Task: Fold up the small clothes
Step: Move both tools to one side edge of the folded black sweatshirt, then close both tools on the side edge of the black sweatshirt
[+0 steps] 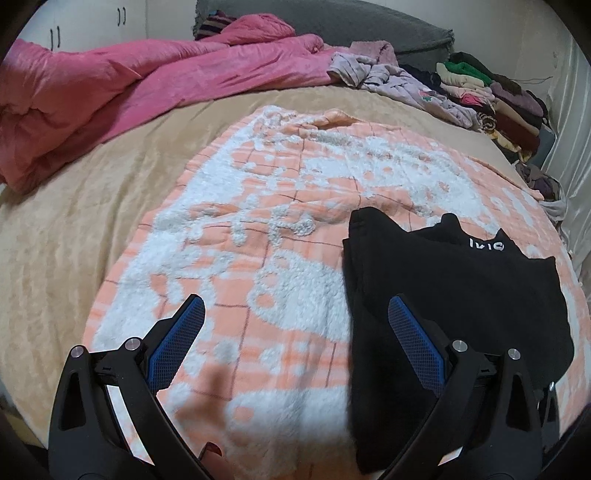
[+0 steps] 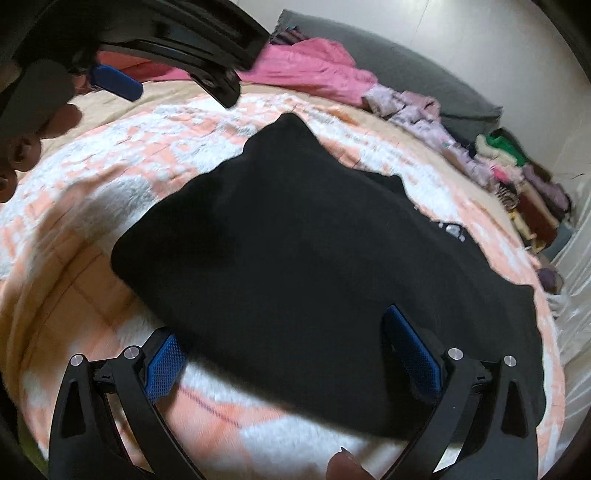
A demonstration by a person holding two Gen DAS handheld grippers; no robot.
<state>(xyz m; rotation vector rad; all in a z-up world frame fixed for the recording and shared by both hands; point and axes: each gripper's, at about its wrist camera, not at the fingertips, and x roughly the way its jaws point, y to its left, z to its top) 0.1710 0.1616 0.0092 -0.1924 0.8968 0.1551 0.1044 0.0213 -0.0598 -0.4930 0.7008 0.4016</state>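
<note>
Spread across a bed (image 1: 74, 192) covered in a tan sheet was a fluffy throw (image 1: 258, 221), peach with raised white tufts and thin dark grid lines. A crumpled pink quilt (image 1: 110, 85) was seen at the far left, a grey headboard cushion (image 1: 369, 26) behind it, and a stack of folded clothes (image 1: 491, 96) at the far right, with loose lilac garments (image 1: 399, 85) beside it.

The left claw (image 1: 295, 314) was held wide apart, nothing gripped between its blue, cross-hatched pads (image 1: 177, 339); its right finger was positioned over the near left part of the black garment (image 1: 443, 295), though contact could not be confirmed. The right claw (image 2: 288, 332) was likewise spread wide, with the garment's near edge lying between its fingers and nothing clamped.

The black garment (image 2: 295, 240), a soft matte knit, was laid flat on the right half of the throw. Its long axis was seen to run from the near edge of the bed away toward the far right, with small pointed tabs and white lettering (image 1: 484, 243) at the far end. A folded corner was pointed toward the headboard in the right wrist view.
</note>
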